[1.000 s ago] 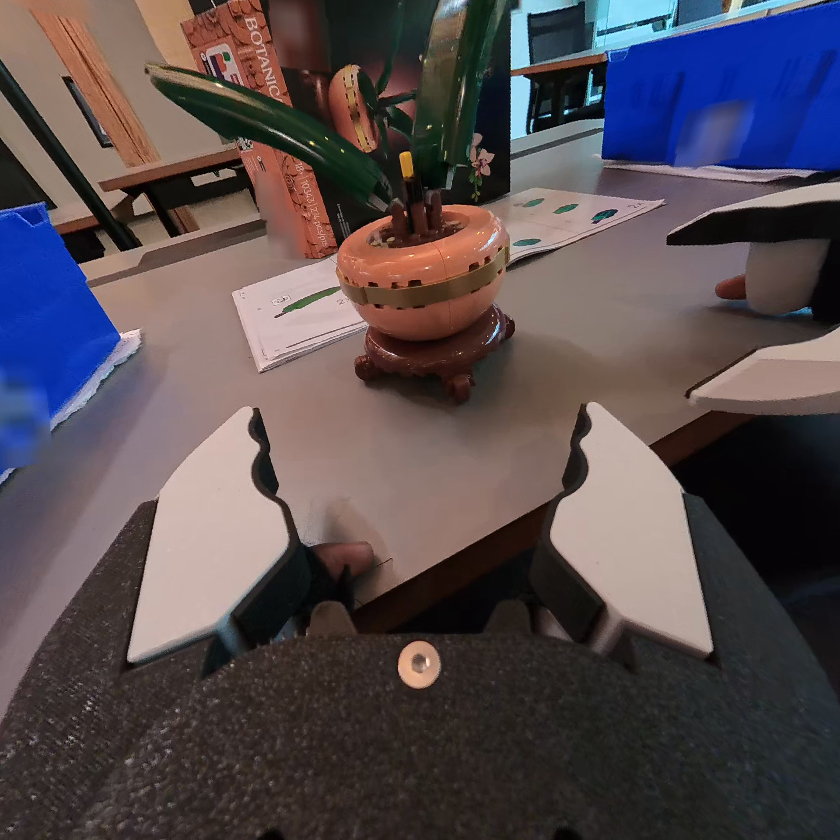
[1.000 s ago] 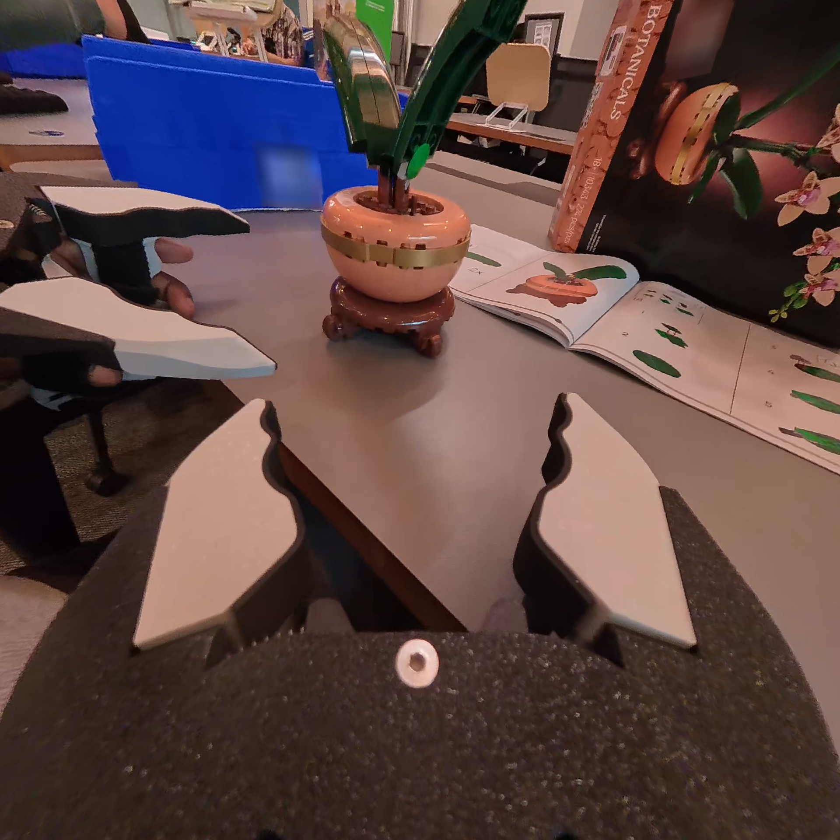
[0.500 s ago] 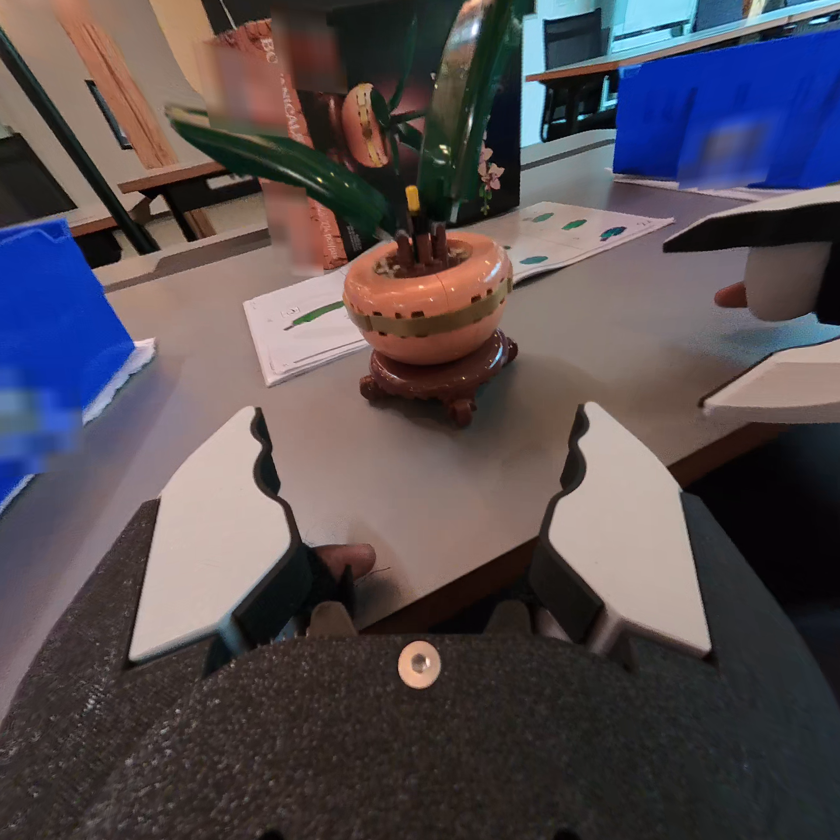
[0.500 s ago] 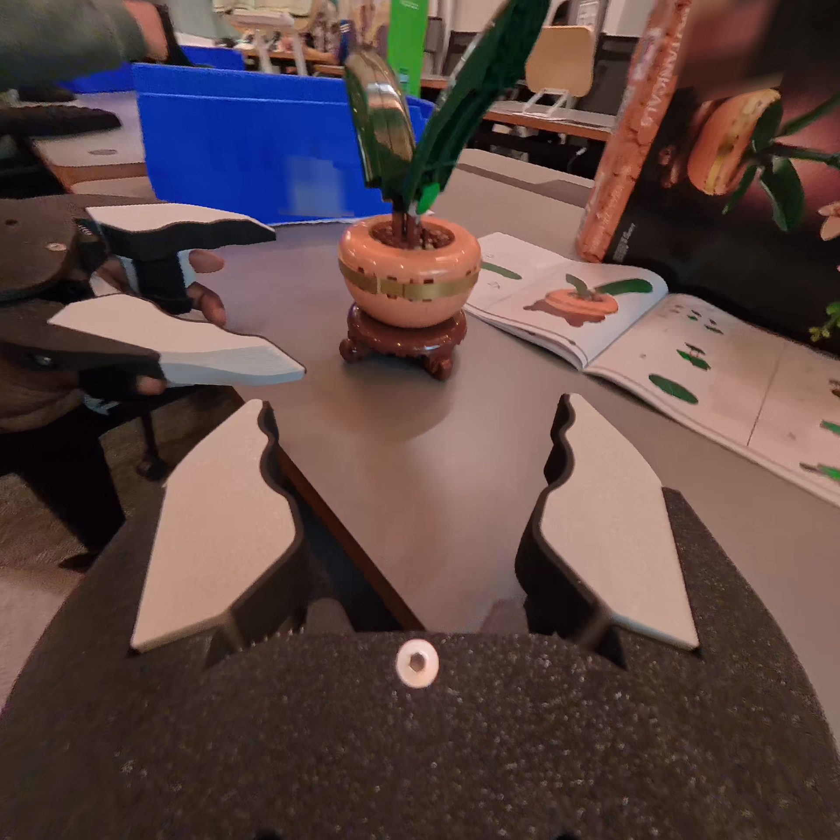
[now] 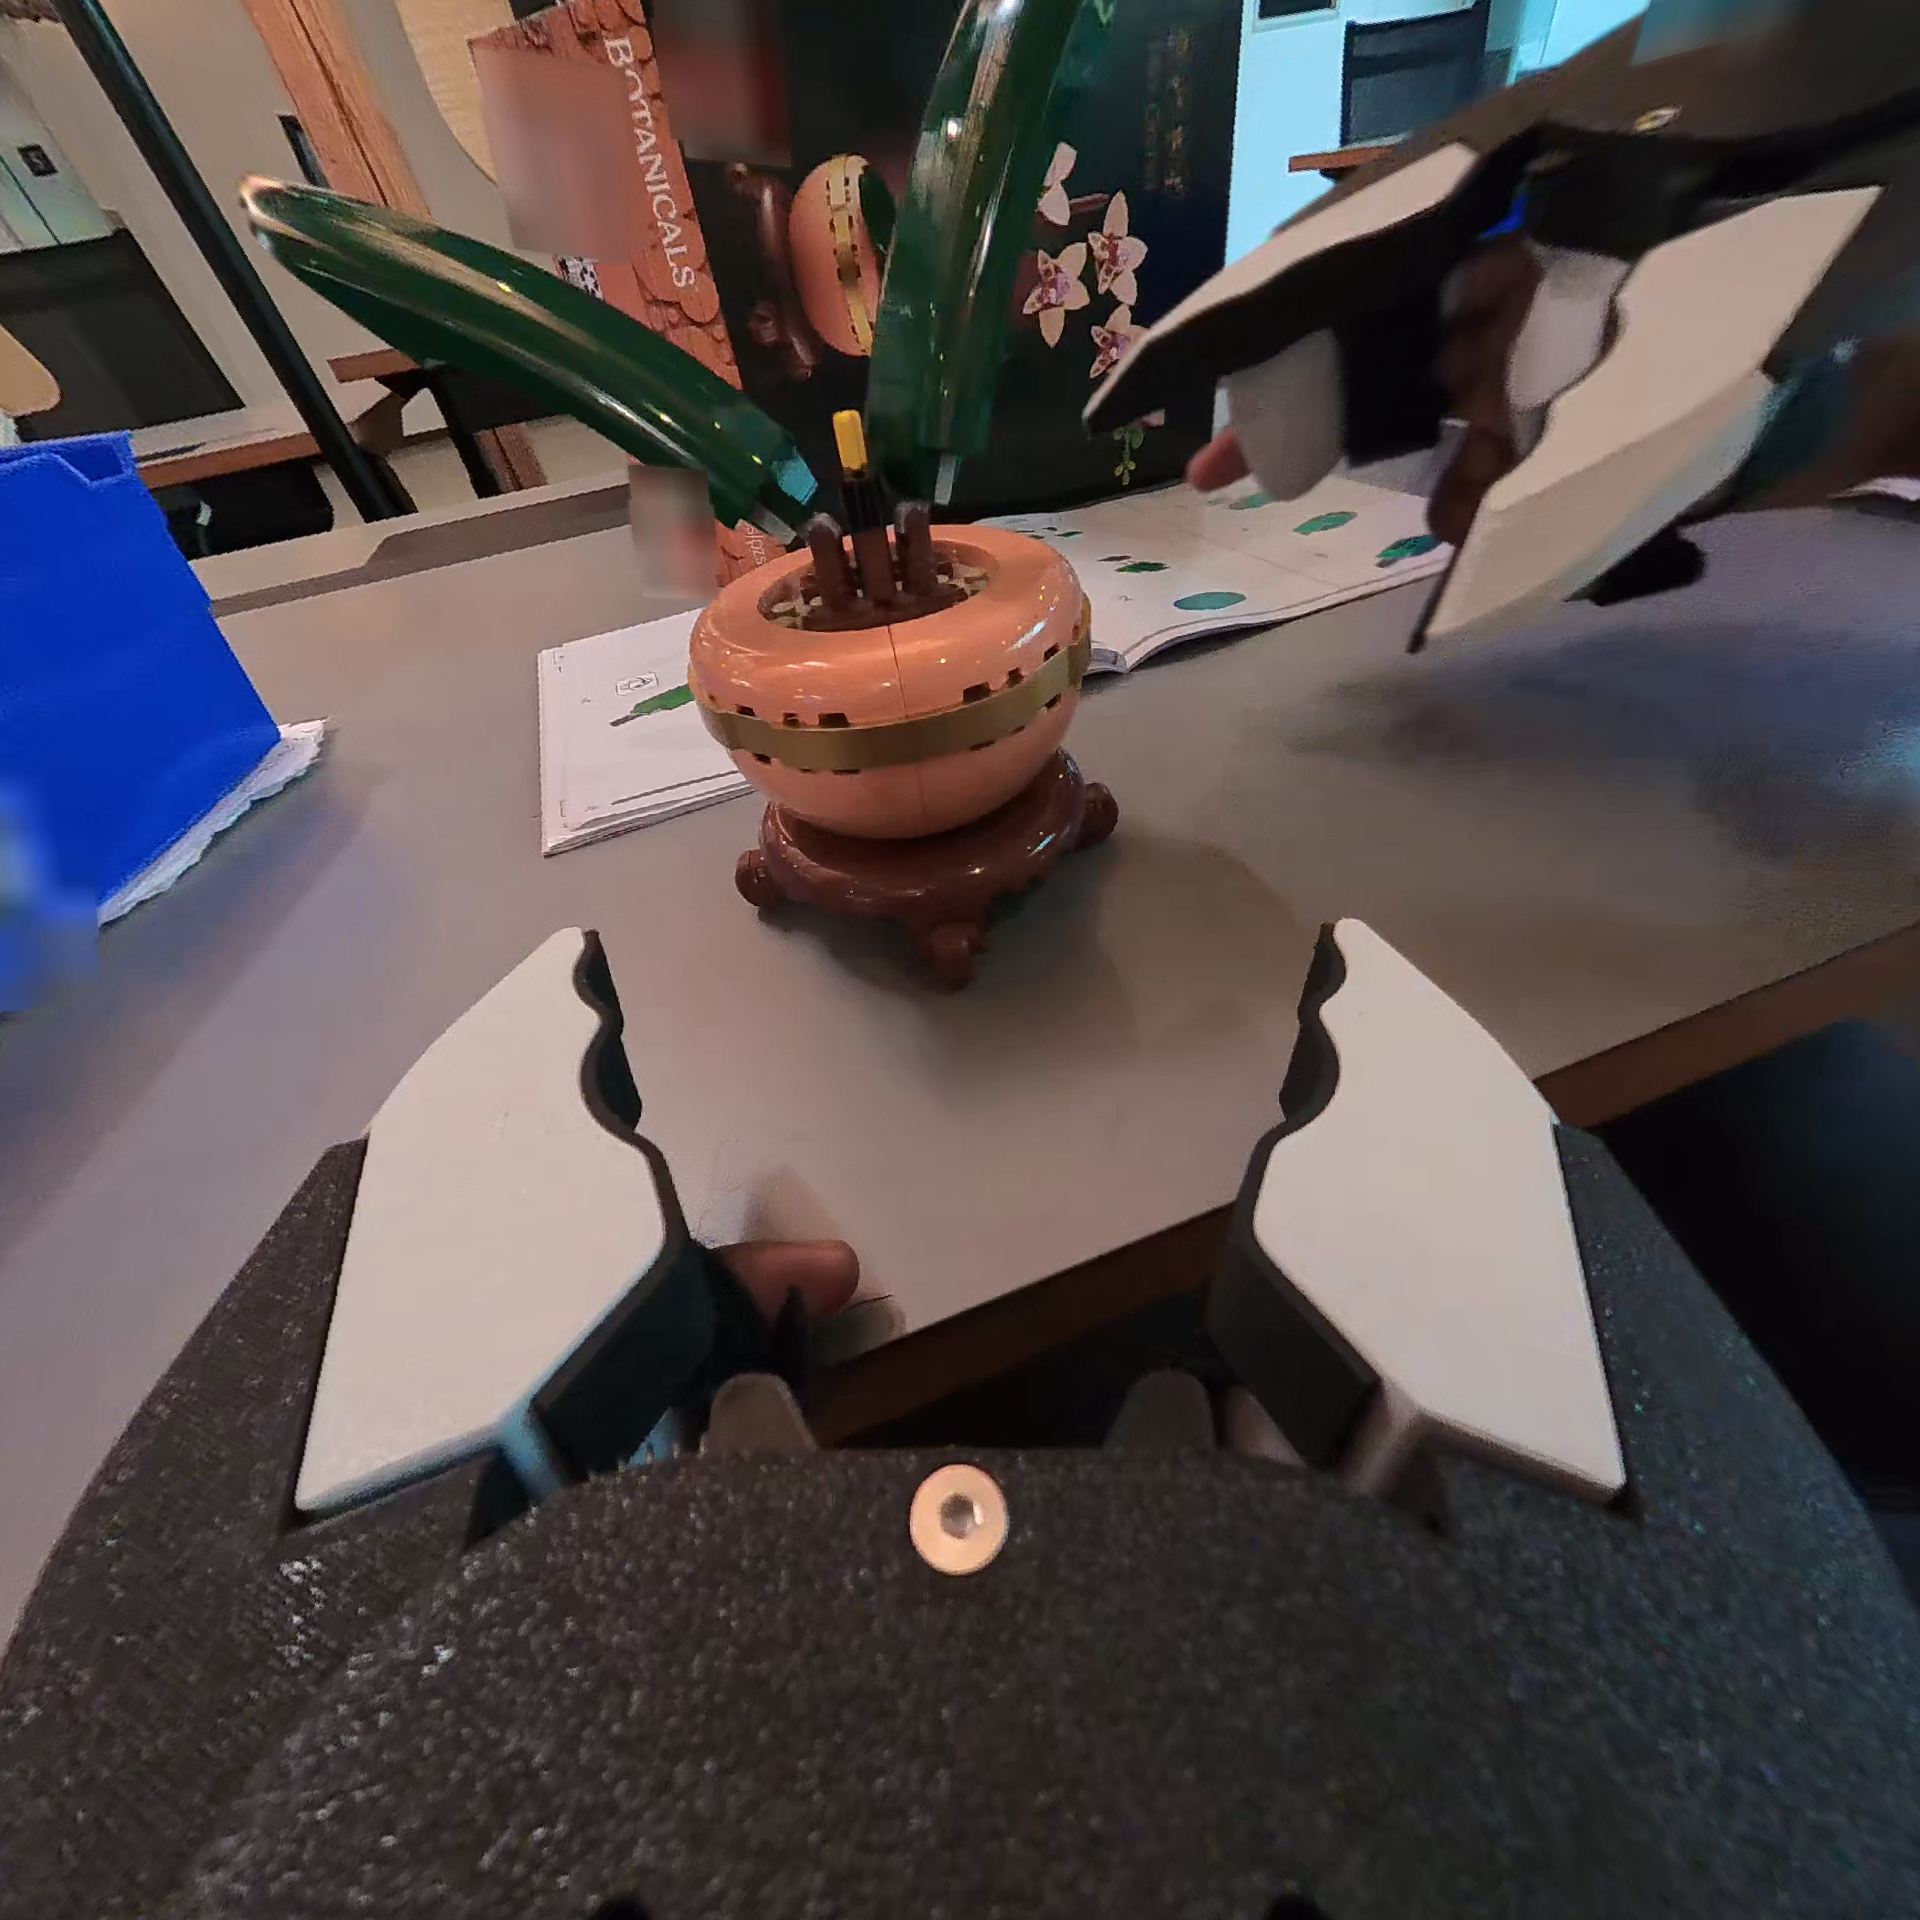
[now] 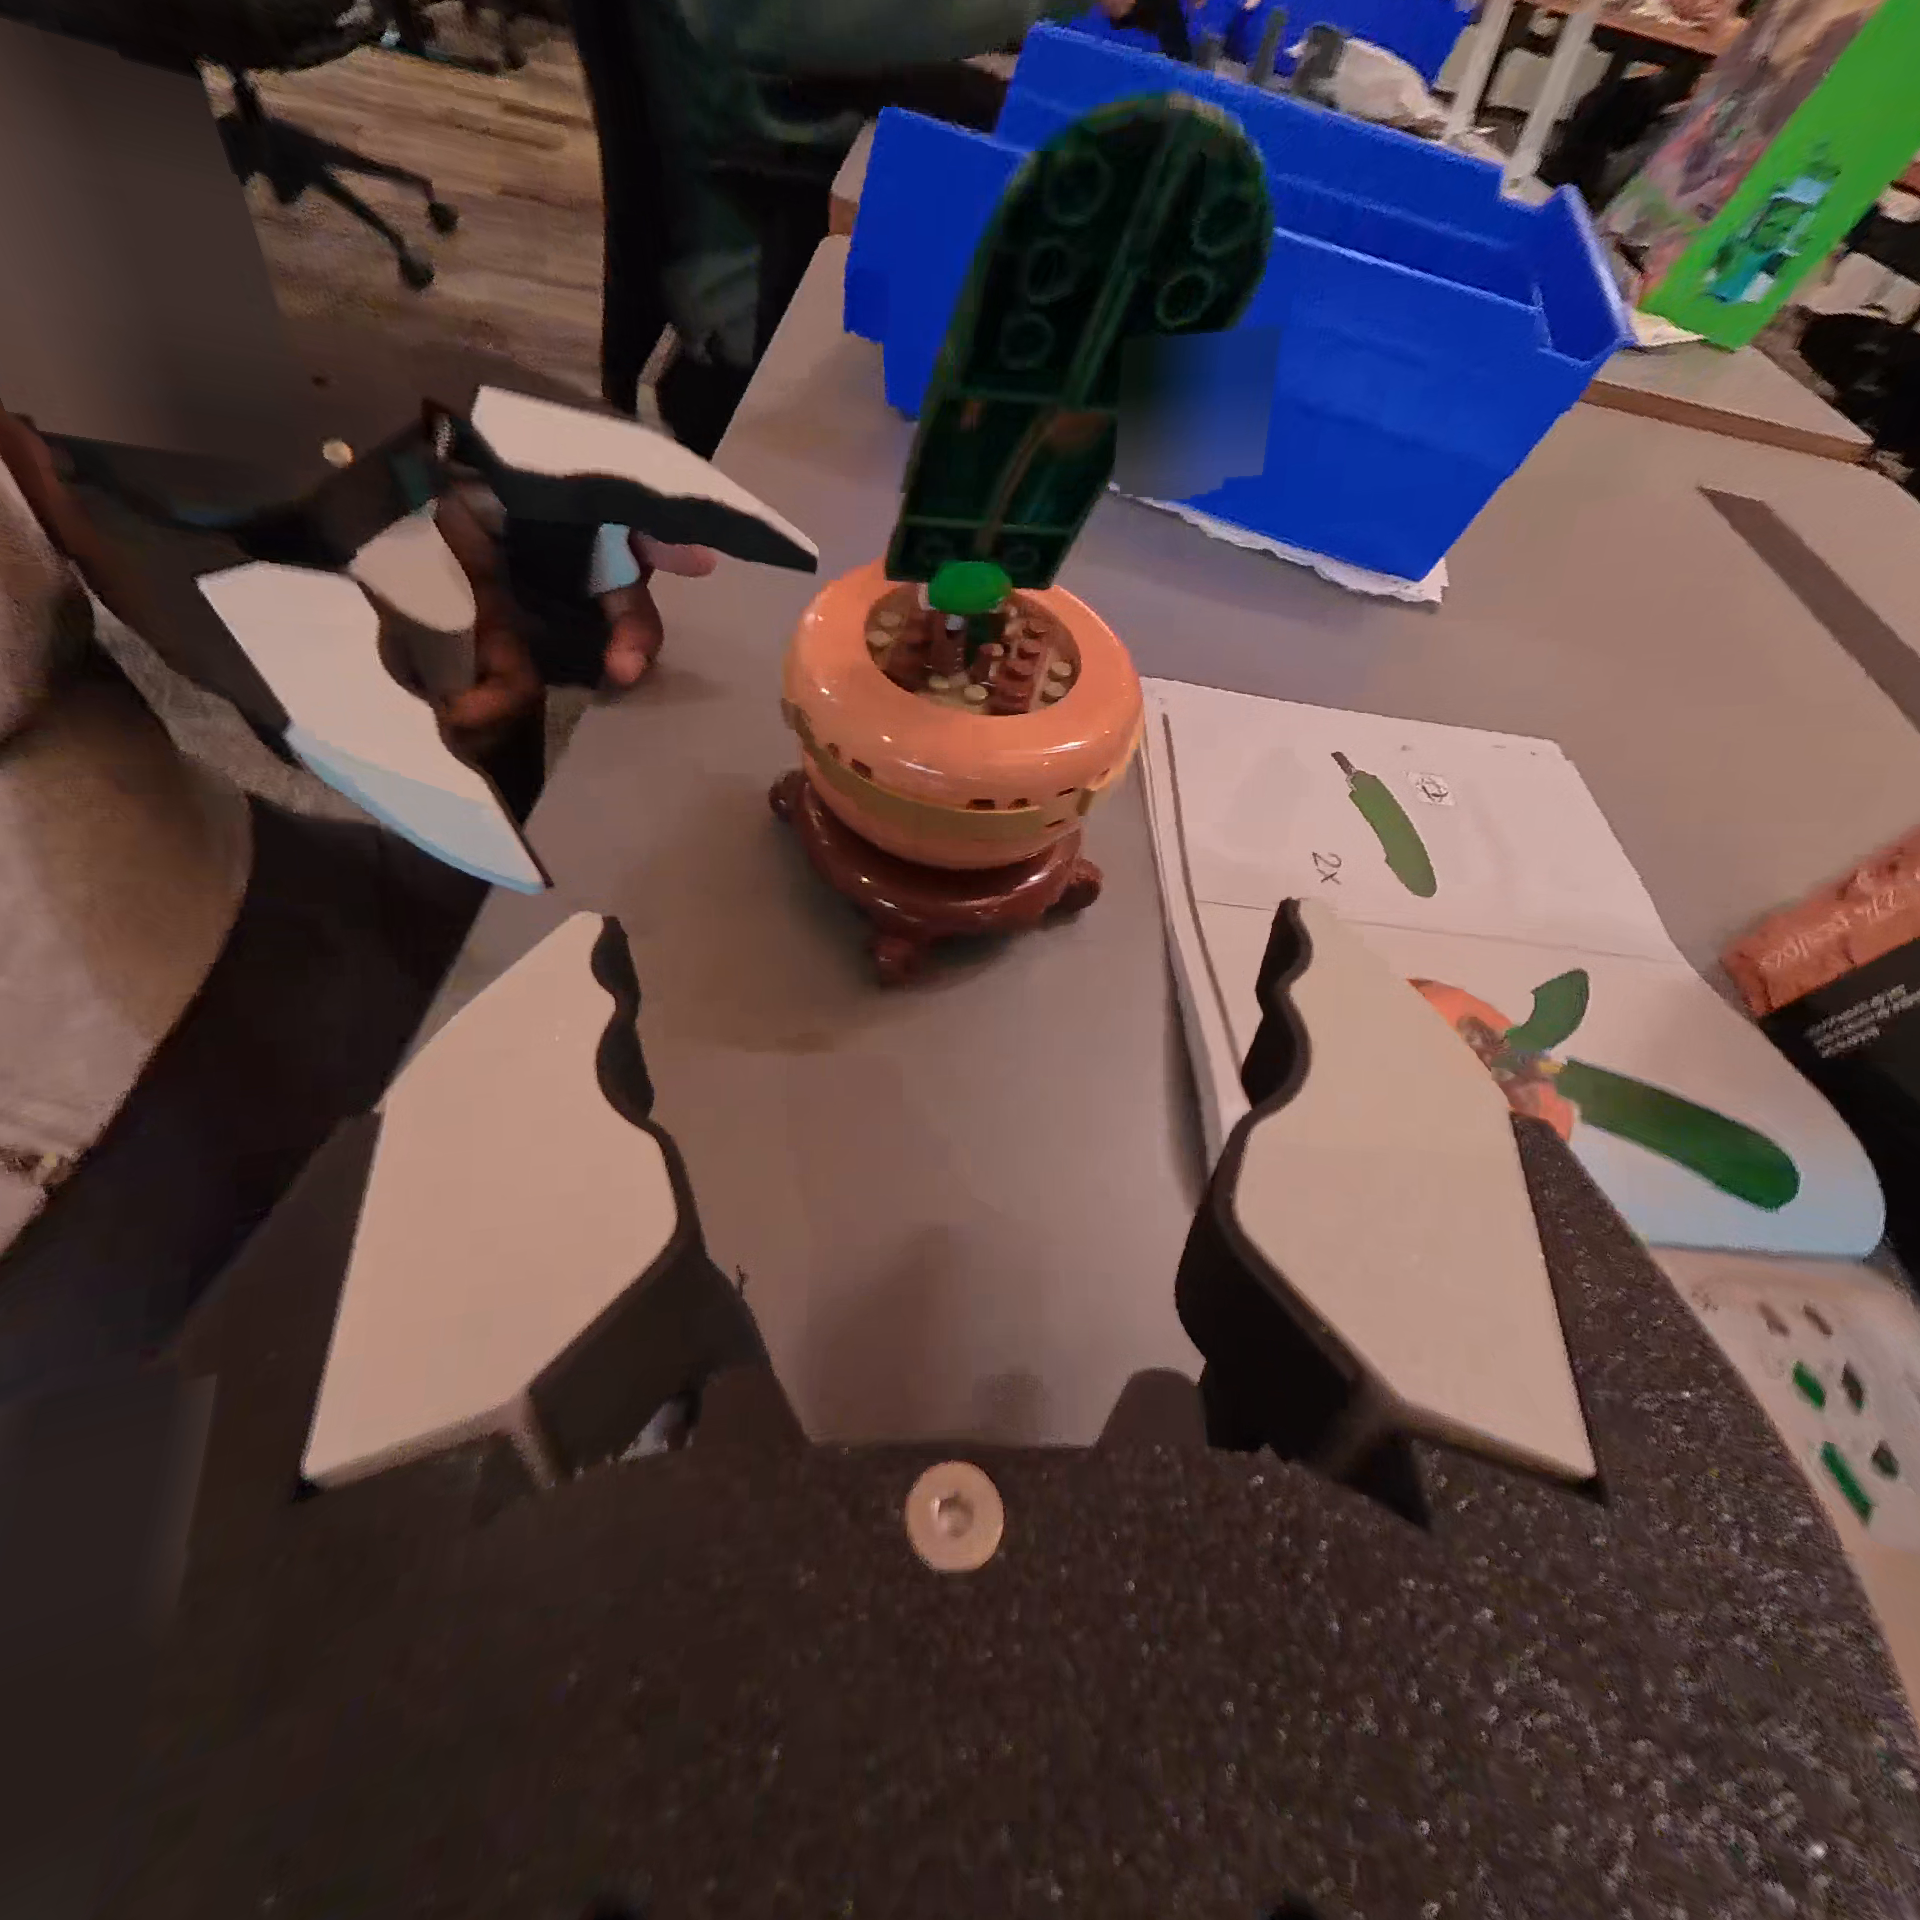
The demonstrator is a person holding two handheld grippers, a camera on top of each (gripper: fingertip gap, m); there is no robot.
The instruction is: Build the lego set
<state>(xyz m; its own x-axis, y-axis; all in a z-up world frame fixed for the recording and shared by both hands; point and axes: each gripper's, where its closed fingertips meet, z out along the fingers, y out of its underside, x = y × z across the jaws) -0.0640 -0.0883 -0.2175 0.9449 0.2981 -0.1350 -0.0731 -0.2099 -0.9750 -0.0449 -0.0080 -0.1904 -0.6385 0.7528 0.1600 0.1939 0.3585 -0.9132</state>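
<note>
A peach lego pot (image 5: 894,717) with a gold band sits on a brown base (image 5: 925,883) on the grey table (image 5: 1403,852). Two dark green leaves (image 5: 520,312) and a yellow-tipped stem (image 5: 849,442) rise from it. My left gripper (image 5: 961,935) is open and empty, level with the table edge, just short of the base. My right gripper (image 6: 940,914) is open and empty, looking down on the pot (image 6: 956,758) and a leaf (image 6: 1081,343). It shows raised at the pot's right in the left wrist view (image 5: 1257,525). The left gripper shows left of the pot in the right wrist view (image 6: 675,727).
An open instruction booklet (image 6: 1403,831) lies behind and beside the pot. The set's box (image 5: 727,208) stands at the back. A blue bin (image 6: 1351,364) stands beyond the pot, another blue bin (image 5: 104,675) at the left. The table's front edge (image 5: 1039,1299) is under my left gripper. Between my left fingertips and the peach lego pot (image 5: 894,717) there is roughly 4 cm.
My right gripper has risen and tilted down, now over the table looking onto the pot. My left gripper has moved closer to the pot. Both stay open.
</note>
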